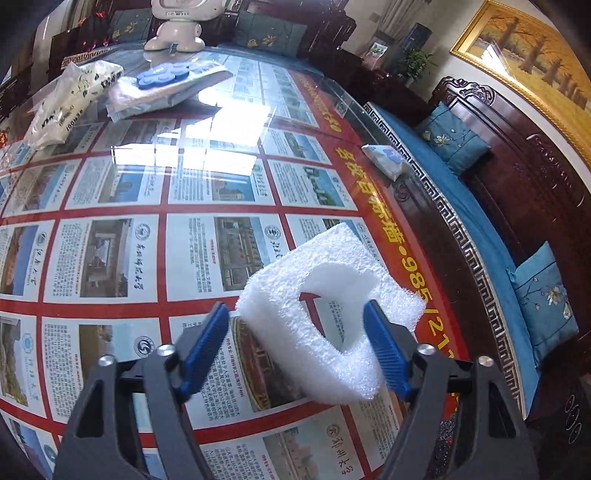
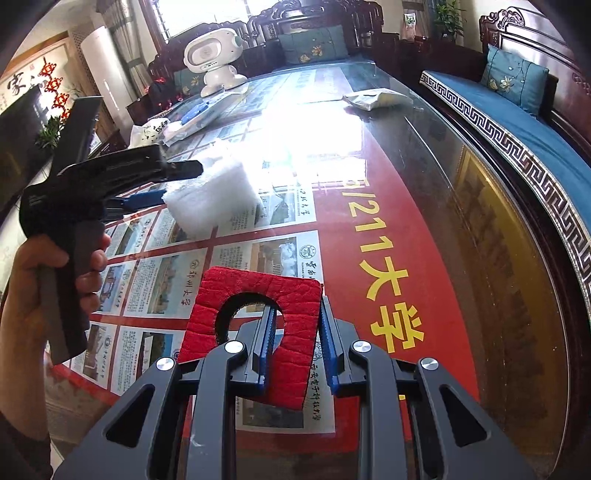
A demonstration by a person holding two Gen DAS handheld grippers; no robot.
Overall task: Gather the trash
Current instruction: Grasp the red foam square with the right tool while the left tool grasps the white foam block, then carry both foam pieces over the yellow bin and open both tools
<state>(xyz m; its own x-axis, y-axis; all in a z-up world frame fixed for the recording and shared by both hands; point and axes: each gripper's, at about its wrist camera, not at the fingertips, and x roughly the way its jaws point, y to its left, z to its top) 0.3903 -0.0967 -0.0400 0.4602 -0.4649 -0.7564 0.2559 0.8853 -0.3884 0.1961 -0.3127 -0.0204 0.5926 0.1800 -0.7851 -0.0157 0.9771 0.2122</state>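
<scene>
A white foam block [image 1: 295, 314] with a round cut-out lies tilted between the blue pads of my left gripper [image 1: 299, 332]. The jaws stand wide apart around it; the right pad sits inside the cut-out and the left pad is clear of the foam. From the right wrist view the left gripper [image 2: 173, 181] reaches the same foam [image 2: 218, 195] above the glass table. My right gripper [image 2: 297, 332] is shut on a red felt piece [image 2: 291, 354] with a round hole, held above the table.
The glass-topped table [image 1: 147, 229] covers a red poster. At its far end stand a white toy robot [image 1: 175, 33], a tissue pack [image 1: 70, 99], a plastic bag with a blue item [image 1: 166, 85] and a small packet [image 1: 384, 160]. Blue-cushioned wooden benches [image 1: 480, 206] line the right side.
</scene>
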